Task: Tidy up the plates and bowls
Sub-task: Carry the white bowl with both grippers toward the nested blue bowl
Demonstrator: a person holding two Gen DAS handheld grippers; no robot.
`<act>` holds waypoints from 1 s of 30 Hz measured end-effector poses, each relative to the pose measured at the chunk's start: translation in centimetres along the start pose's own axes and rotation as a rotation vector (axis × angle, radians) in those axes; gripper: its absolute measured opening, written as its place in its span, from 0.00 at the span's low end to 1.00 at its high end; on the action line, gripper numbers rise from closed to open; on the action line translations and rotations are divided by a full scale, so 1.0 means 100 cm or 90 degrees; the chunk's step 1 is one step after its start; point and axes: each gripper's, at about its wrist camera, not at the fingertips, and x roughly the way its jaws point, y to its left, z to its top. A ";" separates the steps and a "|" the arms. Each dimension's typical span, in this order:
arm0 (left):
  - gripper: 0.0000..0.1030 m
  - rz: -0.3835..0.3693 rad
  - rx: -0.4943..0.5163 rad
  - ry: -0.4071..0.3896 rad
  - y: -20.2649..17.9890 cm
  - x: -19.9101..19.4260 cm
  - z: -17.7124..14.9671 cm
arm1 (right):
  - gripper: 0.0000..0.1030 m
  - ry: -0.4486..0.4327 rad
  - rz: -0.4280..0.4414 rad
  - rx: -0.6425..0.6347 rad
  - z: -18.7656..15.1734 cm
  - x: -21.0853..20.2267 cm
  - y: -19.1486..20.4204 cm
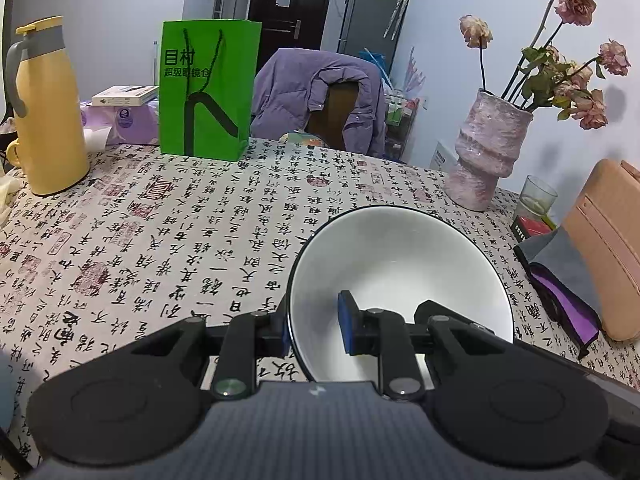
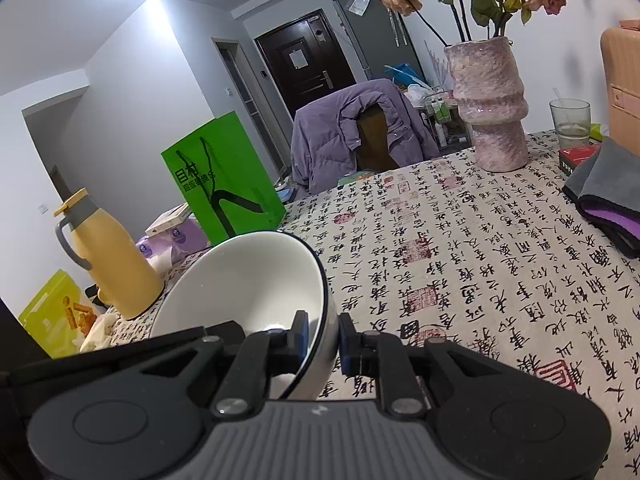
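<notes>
Gripping a white bowl [image 1: 400,276] by its rim, the left claw [image 1: 314,326] is clenched on it: one blue pad sits inside the bowl against the white wall and the other pad is outside, behind the dark rim. This bowl is tilted, its opening faces the camera, and it hangs above the table [image 1: 160,240], which is covered with a cloth printed with black characters and red stamps.

In the right wrist view the right claw [image 2: 323,334] is also clenched, and it is grasping a second white bowl [image 2: 248,280] by the rim. Its left pad is inside and its right pad presses on the outer wall. This second bowl is tilted too, with its opening turned to the left and upward, and it is over the near left part of the table.

On the far side of the table stands a green paper bag [image 1: 208,88] with a black cord handle. A yellow thermos jug [image 1: 44,108] with a grey handle stands at the left, near a purple tissue pack [image 1: 120,120] that has a small white box on top. At the right a pink rough vase [image 1: 486,148] holds dried roses, and beside it stands a drinking glass [image 1: 538,200]. Near the glass lies a grey cloth [image 2: 608,176] on a purple and black pouch. Behind the table a chair carries a purple jacket [image 1: 316,96]
</notes>
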 end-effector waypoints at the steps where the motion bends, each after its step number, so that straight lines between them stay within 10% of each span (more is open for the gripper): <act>1: 0.22 0.000 -0.001 -0.001 0.002 -0.001 0.000 | 0.15 0.000 0.000 -0.001 0.000 0.000 0.002; 30: 0.22 0.003 -0.024 -0.022 0.047 -0.039 -0.009 | 0.15 -0.009 0.011 -0.021 -0.022 -0.017 0.052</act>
